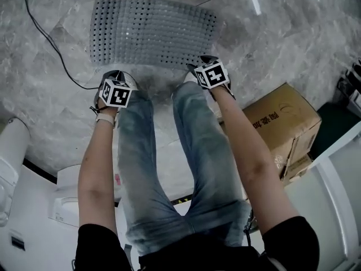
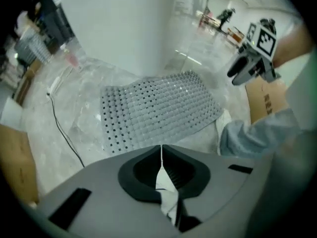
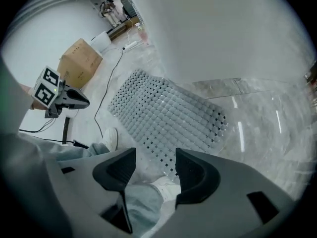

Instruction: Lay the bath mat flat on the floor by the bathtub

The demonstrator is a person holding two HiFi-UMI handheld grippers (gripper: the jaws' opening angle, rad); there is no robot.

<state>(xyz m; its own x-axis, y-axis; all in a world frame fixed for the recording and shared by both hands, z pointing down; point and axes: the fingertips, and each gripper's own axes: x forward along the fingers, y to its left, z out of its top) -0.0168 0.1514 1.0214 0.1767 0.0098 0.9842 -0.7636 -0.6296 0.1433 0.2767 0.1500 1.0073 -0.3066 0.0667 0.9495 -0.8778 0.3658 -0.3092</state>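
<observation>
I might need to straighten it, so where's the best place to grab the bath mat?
Probably the near long edge of the bath mat, by its two corners, coming down from the side where the person stands. It lies flat and thin on the floor, so only an edge can be pinched.
</observation>
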